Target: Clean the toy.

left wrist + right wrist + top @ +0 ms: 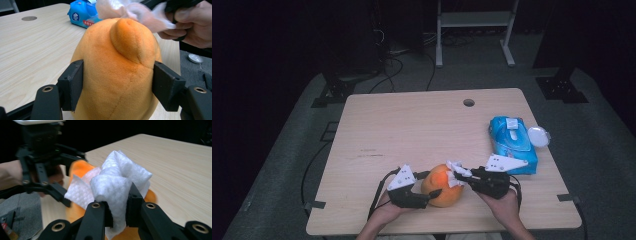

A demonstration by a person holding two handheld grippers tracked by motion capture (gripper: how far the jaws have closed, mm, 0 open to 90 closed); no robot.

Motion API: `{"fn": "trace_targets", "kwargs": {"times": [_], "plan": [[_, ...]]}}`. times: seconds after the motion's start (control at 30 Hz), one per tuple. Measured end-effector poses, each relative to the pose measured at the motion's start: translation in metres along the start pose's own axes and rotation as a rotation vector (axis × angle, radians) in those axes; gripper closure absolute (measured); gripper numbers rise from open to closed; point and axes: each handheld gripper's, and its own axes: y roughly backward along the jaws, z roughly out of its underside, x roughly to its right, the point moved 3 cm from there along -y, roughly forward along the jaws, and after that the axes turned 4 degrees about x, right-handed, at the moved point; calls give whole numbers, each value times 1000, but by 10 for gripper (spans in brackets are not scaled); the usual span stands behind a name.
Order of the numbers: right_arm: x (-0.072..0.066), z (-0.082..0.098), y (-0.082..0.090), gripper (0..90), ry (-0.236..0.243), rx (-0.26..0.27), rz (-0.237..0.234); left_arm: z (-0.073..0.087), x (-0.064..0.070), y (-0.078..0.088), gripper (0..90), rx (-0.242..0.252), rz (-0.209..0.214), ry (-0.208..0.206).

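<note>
Nearest the person, at the front edge of the worktop (377,120), the left tool (429,192) has its jaws partway closed, one pad against each flank of an orange plush toy (443,186), which it steadies upright on the wood. Just beyond, the right tool (455,176) is clamped tight on a bunched white wipe (117,182), its jaws pinching the wad so the loose end sticks out forward. In the left gripper view that wipe lies against the top of the toy, beside the raised nub on its crown, so the wiping looks to be under way on the upper surface. The sides under the left pads and the lower body look unreached as yet, and the toy would probably need turning or regripping to get at them. Farther back, on the right side of the worktop, lies the blue pack of wipes (513,141) with its round lid (538,136) flipped open, well apart from the work.
</note>
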Motion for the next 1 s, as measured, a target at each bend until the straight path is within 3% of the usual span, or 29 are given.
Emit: {"fn": "trace_targets", "kwargs": {"times": [0.13,0.3,0.47,0.6,0.73,0.8,0.9,1.0], "plan": [[6,2,1,791,-20,6,0,1,-1,2,349,-4,5,0],[22,10,4,791,-50,-7,54,1,0,2,359,-6,17,-6],[28,10,5,791,-79,8,61,1,8,-1,370,-23,44,-66],[34,13,7,790,-105,10,67,1,10,-1,368,-30,58,-88],[43,21,7,790,-137,-36,108,2,12,1,357,-29,68,-103],[41,22,4,790,-151,-34,90,2,11,-1,296,-31,60,-98],[33,14,3,791,-129,-13,79,2,10,-2,204,-30,48,-83],[30,9,6,790,-123,14,64,3,9,-1,216,-28,53,-79]]}}
